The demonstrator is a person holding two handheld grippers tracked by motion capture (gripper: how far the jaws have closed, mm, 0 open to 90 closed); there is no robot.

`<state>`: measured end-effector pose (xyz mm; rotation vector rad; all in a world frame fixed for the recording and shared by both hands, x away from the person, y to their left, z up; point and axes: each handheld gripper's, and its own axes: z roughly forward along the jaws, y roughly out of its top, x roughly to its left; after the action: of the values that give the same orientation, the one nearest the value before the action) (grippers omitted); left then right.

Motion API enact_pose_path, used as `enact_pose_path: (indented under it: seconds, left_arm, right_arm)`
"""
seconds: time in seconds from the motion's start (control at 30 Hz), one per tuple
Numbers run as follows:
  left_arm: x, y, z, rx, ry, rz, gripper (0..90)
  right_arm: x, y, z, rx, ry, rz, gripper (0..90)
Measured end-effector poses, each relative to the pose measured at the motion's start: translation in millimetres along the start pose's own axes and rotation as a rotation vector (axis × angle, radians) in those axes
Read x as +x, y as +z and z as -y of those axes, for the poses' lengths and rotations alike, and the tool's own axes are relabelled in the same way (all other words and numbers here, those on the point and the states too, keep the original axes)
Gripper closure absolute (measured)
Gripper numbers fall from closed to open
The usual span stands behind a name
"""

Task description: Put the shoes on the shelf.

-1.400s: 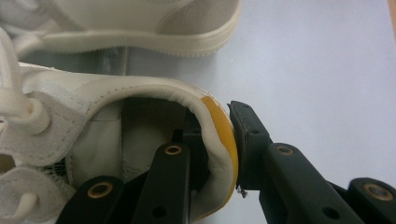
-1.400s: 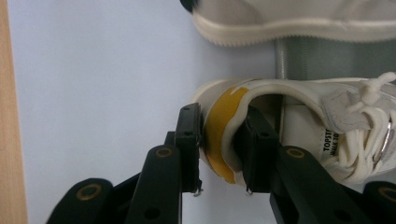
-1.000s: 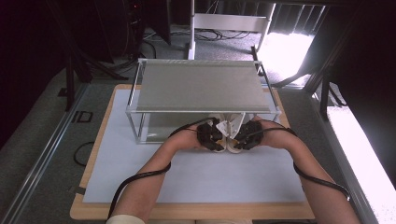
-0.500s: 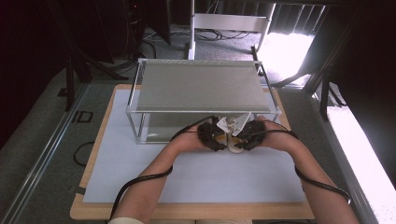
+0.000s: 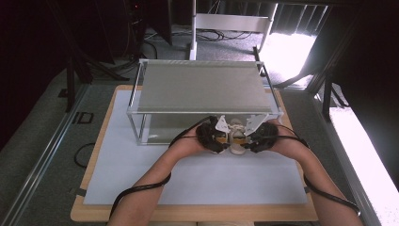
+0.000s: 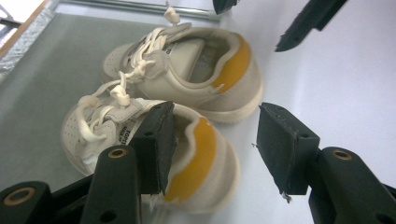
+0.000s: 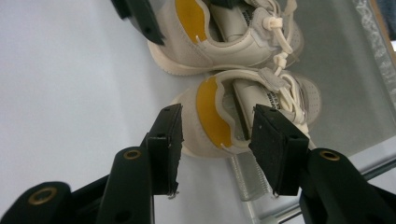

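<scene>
Two small cream shoes with yellow heel linings (image 5: 235,129) lie side by side at the front of the rack, toes on its grey lower shelf (image 6: 42,88) and heels toward the white mat. My left gripper (image 6: 217,126) stands open around the heel of the nearer shoe (image 6: 205,154); one jaw is over the shoe's opening, the other is clear of the heel. My right gripper (image 7: 219,116) is open astride the other shoe's heel (image 7: 210,116), with gaps at both pads. Both sets of jaws have just been opening, each with a shoe between them.
A metal-framed rack with a grey top (image 5: 202,87) stands over the shoes, its front rail (image 7: 247,179) under one heel. The white mat (image 5: 188,174) covers a wooden board (image 5: 91,160). Cables trail along both forearms.
Both hands have drawn a little apart and slightly up at the rack's front. The shoes now show between the two grippers, released.
</scene>
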<state>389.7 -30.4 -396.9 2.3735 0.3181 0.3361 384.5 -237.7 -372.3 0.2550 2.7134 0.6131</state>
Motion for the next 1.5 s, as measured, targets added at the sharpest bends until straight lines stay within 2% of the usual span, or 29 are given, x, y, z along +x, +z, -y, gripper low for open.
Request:
enact_pose_path:
  seconds: [0.1, 0.27, 0.37, 0.47, 0.57, 0.67, 0.7, 0.87, 1.0, 1.07, 1.1, 1.13, 1.3, 1.5]
  left_arm:
    - [-6.0, -8.3, 2.0, 0.004, 0.004, -0.017, 46.3]
    - [-14.1, -17.4, 6.4, 0.006, -0.024, 0.001, 46.5]
    - [-22.6, -24.2, 11.8, 0.003, -0.057, -0.008, 47.7]
    - [-27.8, -26.0, 17.6, -0.004, -0.069, -0.013, 50.4]
    - [-31.9, -24.3, 24.3, 0.002, -0.082, -0.027, 50.4]
    - [-33.7, -20.4, 32.5, 0.007, -0.112, -0.039, 50.4]
    - [-33.6, -18.8, 35.2, 0.017, -0.118, -0.041, 50.5]
    - [-32.9, -9.2, 43.1, 0.028, -0.147, -0.05, 50.5]
    - [-30.5, -1.5, 42.6, 0.027, -0.16, -0.055, 50.5]
    - [-29.9, 0.3, 42.4, 0.027, -0.159, -0.065, 52.3]
    - [-28.0, 3.6, 41.8, 0.019, -0.168, -0.071, 52.3]
    - [-27.7, 4.1, 41.3, 0.013, -0.17, -0.074, 53.1]
    - [-27.8, 6.6, 40.0, 0.016, -0.135, -0.079, 55.2]
    - [-23.8, 10.0, 38.0, 0.012, -0.132, -0.072, 56.7]
  right_arm:
    - [4.9, -2.2, 3.3, -0.016, 0.024, 0.024, 53.6]
    - [10.5, -5.1, 8.9, -0.063, 0.071, 0.04, 55.6]
    - [15.6, -6.2, 16.3, -0.109, 0.139, 0.053, 57.2]
    - [22.2, -5.8, 20.9, -0.132, 0.168, 0.071, 57.5]
    - [28.4, -4.4, 26.7, -0.169, 0.221, 0.087, 57.5]
    - [36.5, -0.7, 33.6, -0.172, 0.285, 0.156, 59.2]
    - [37.9, 0.8, 36.9, -0.175, 0.304, 0.162, 60.7]
    - [39.0, 14.1, 53.9, -0.189, 0.425, 0.166, 60.9]
    - [36.0, 21.0, 57.8, -0.188, 0.473, 0.171, 59.3]
    - [35.2, 22.0, 57.6, -0.189, 0.482, 0.173, 58.3]
    - [34.1, 23.1, 57.1, -0.19, 0.49, 0.167, 55.9]
    - [31.4, 25.6, 55.3, -0.208, 0.526, 0.134, 54.8]
    - [32.8, 33.1, 48.5, -0.205, 0.518, 0.154, 54.7]
    - [33.1, 37.8, 40.8, -0.202, 0.515, 0.18, 55.1]
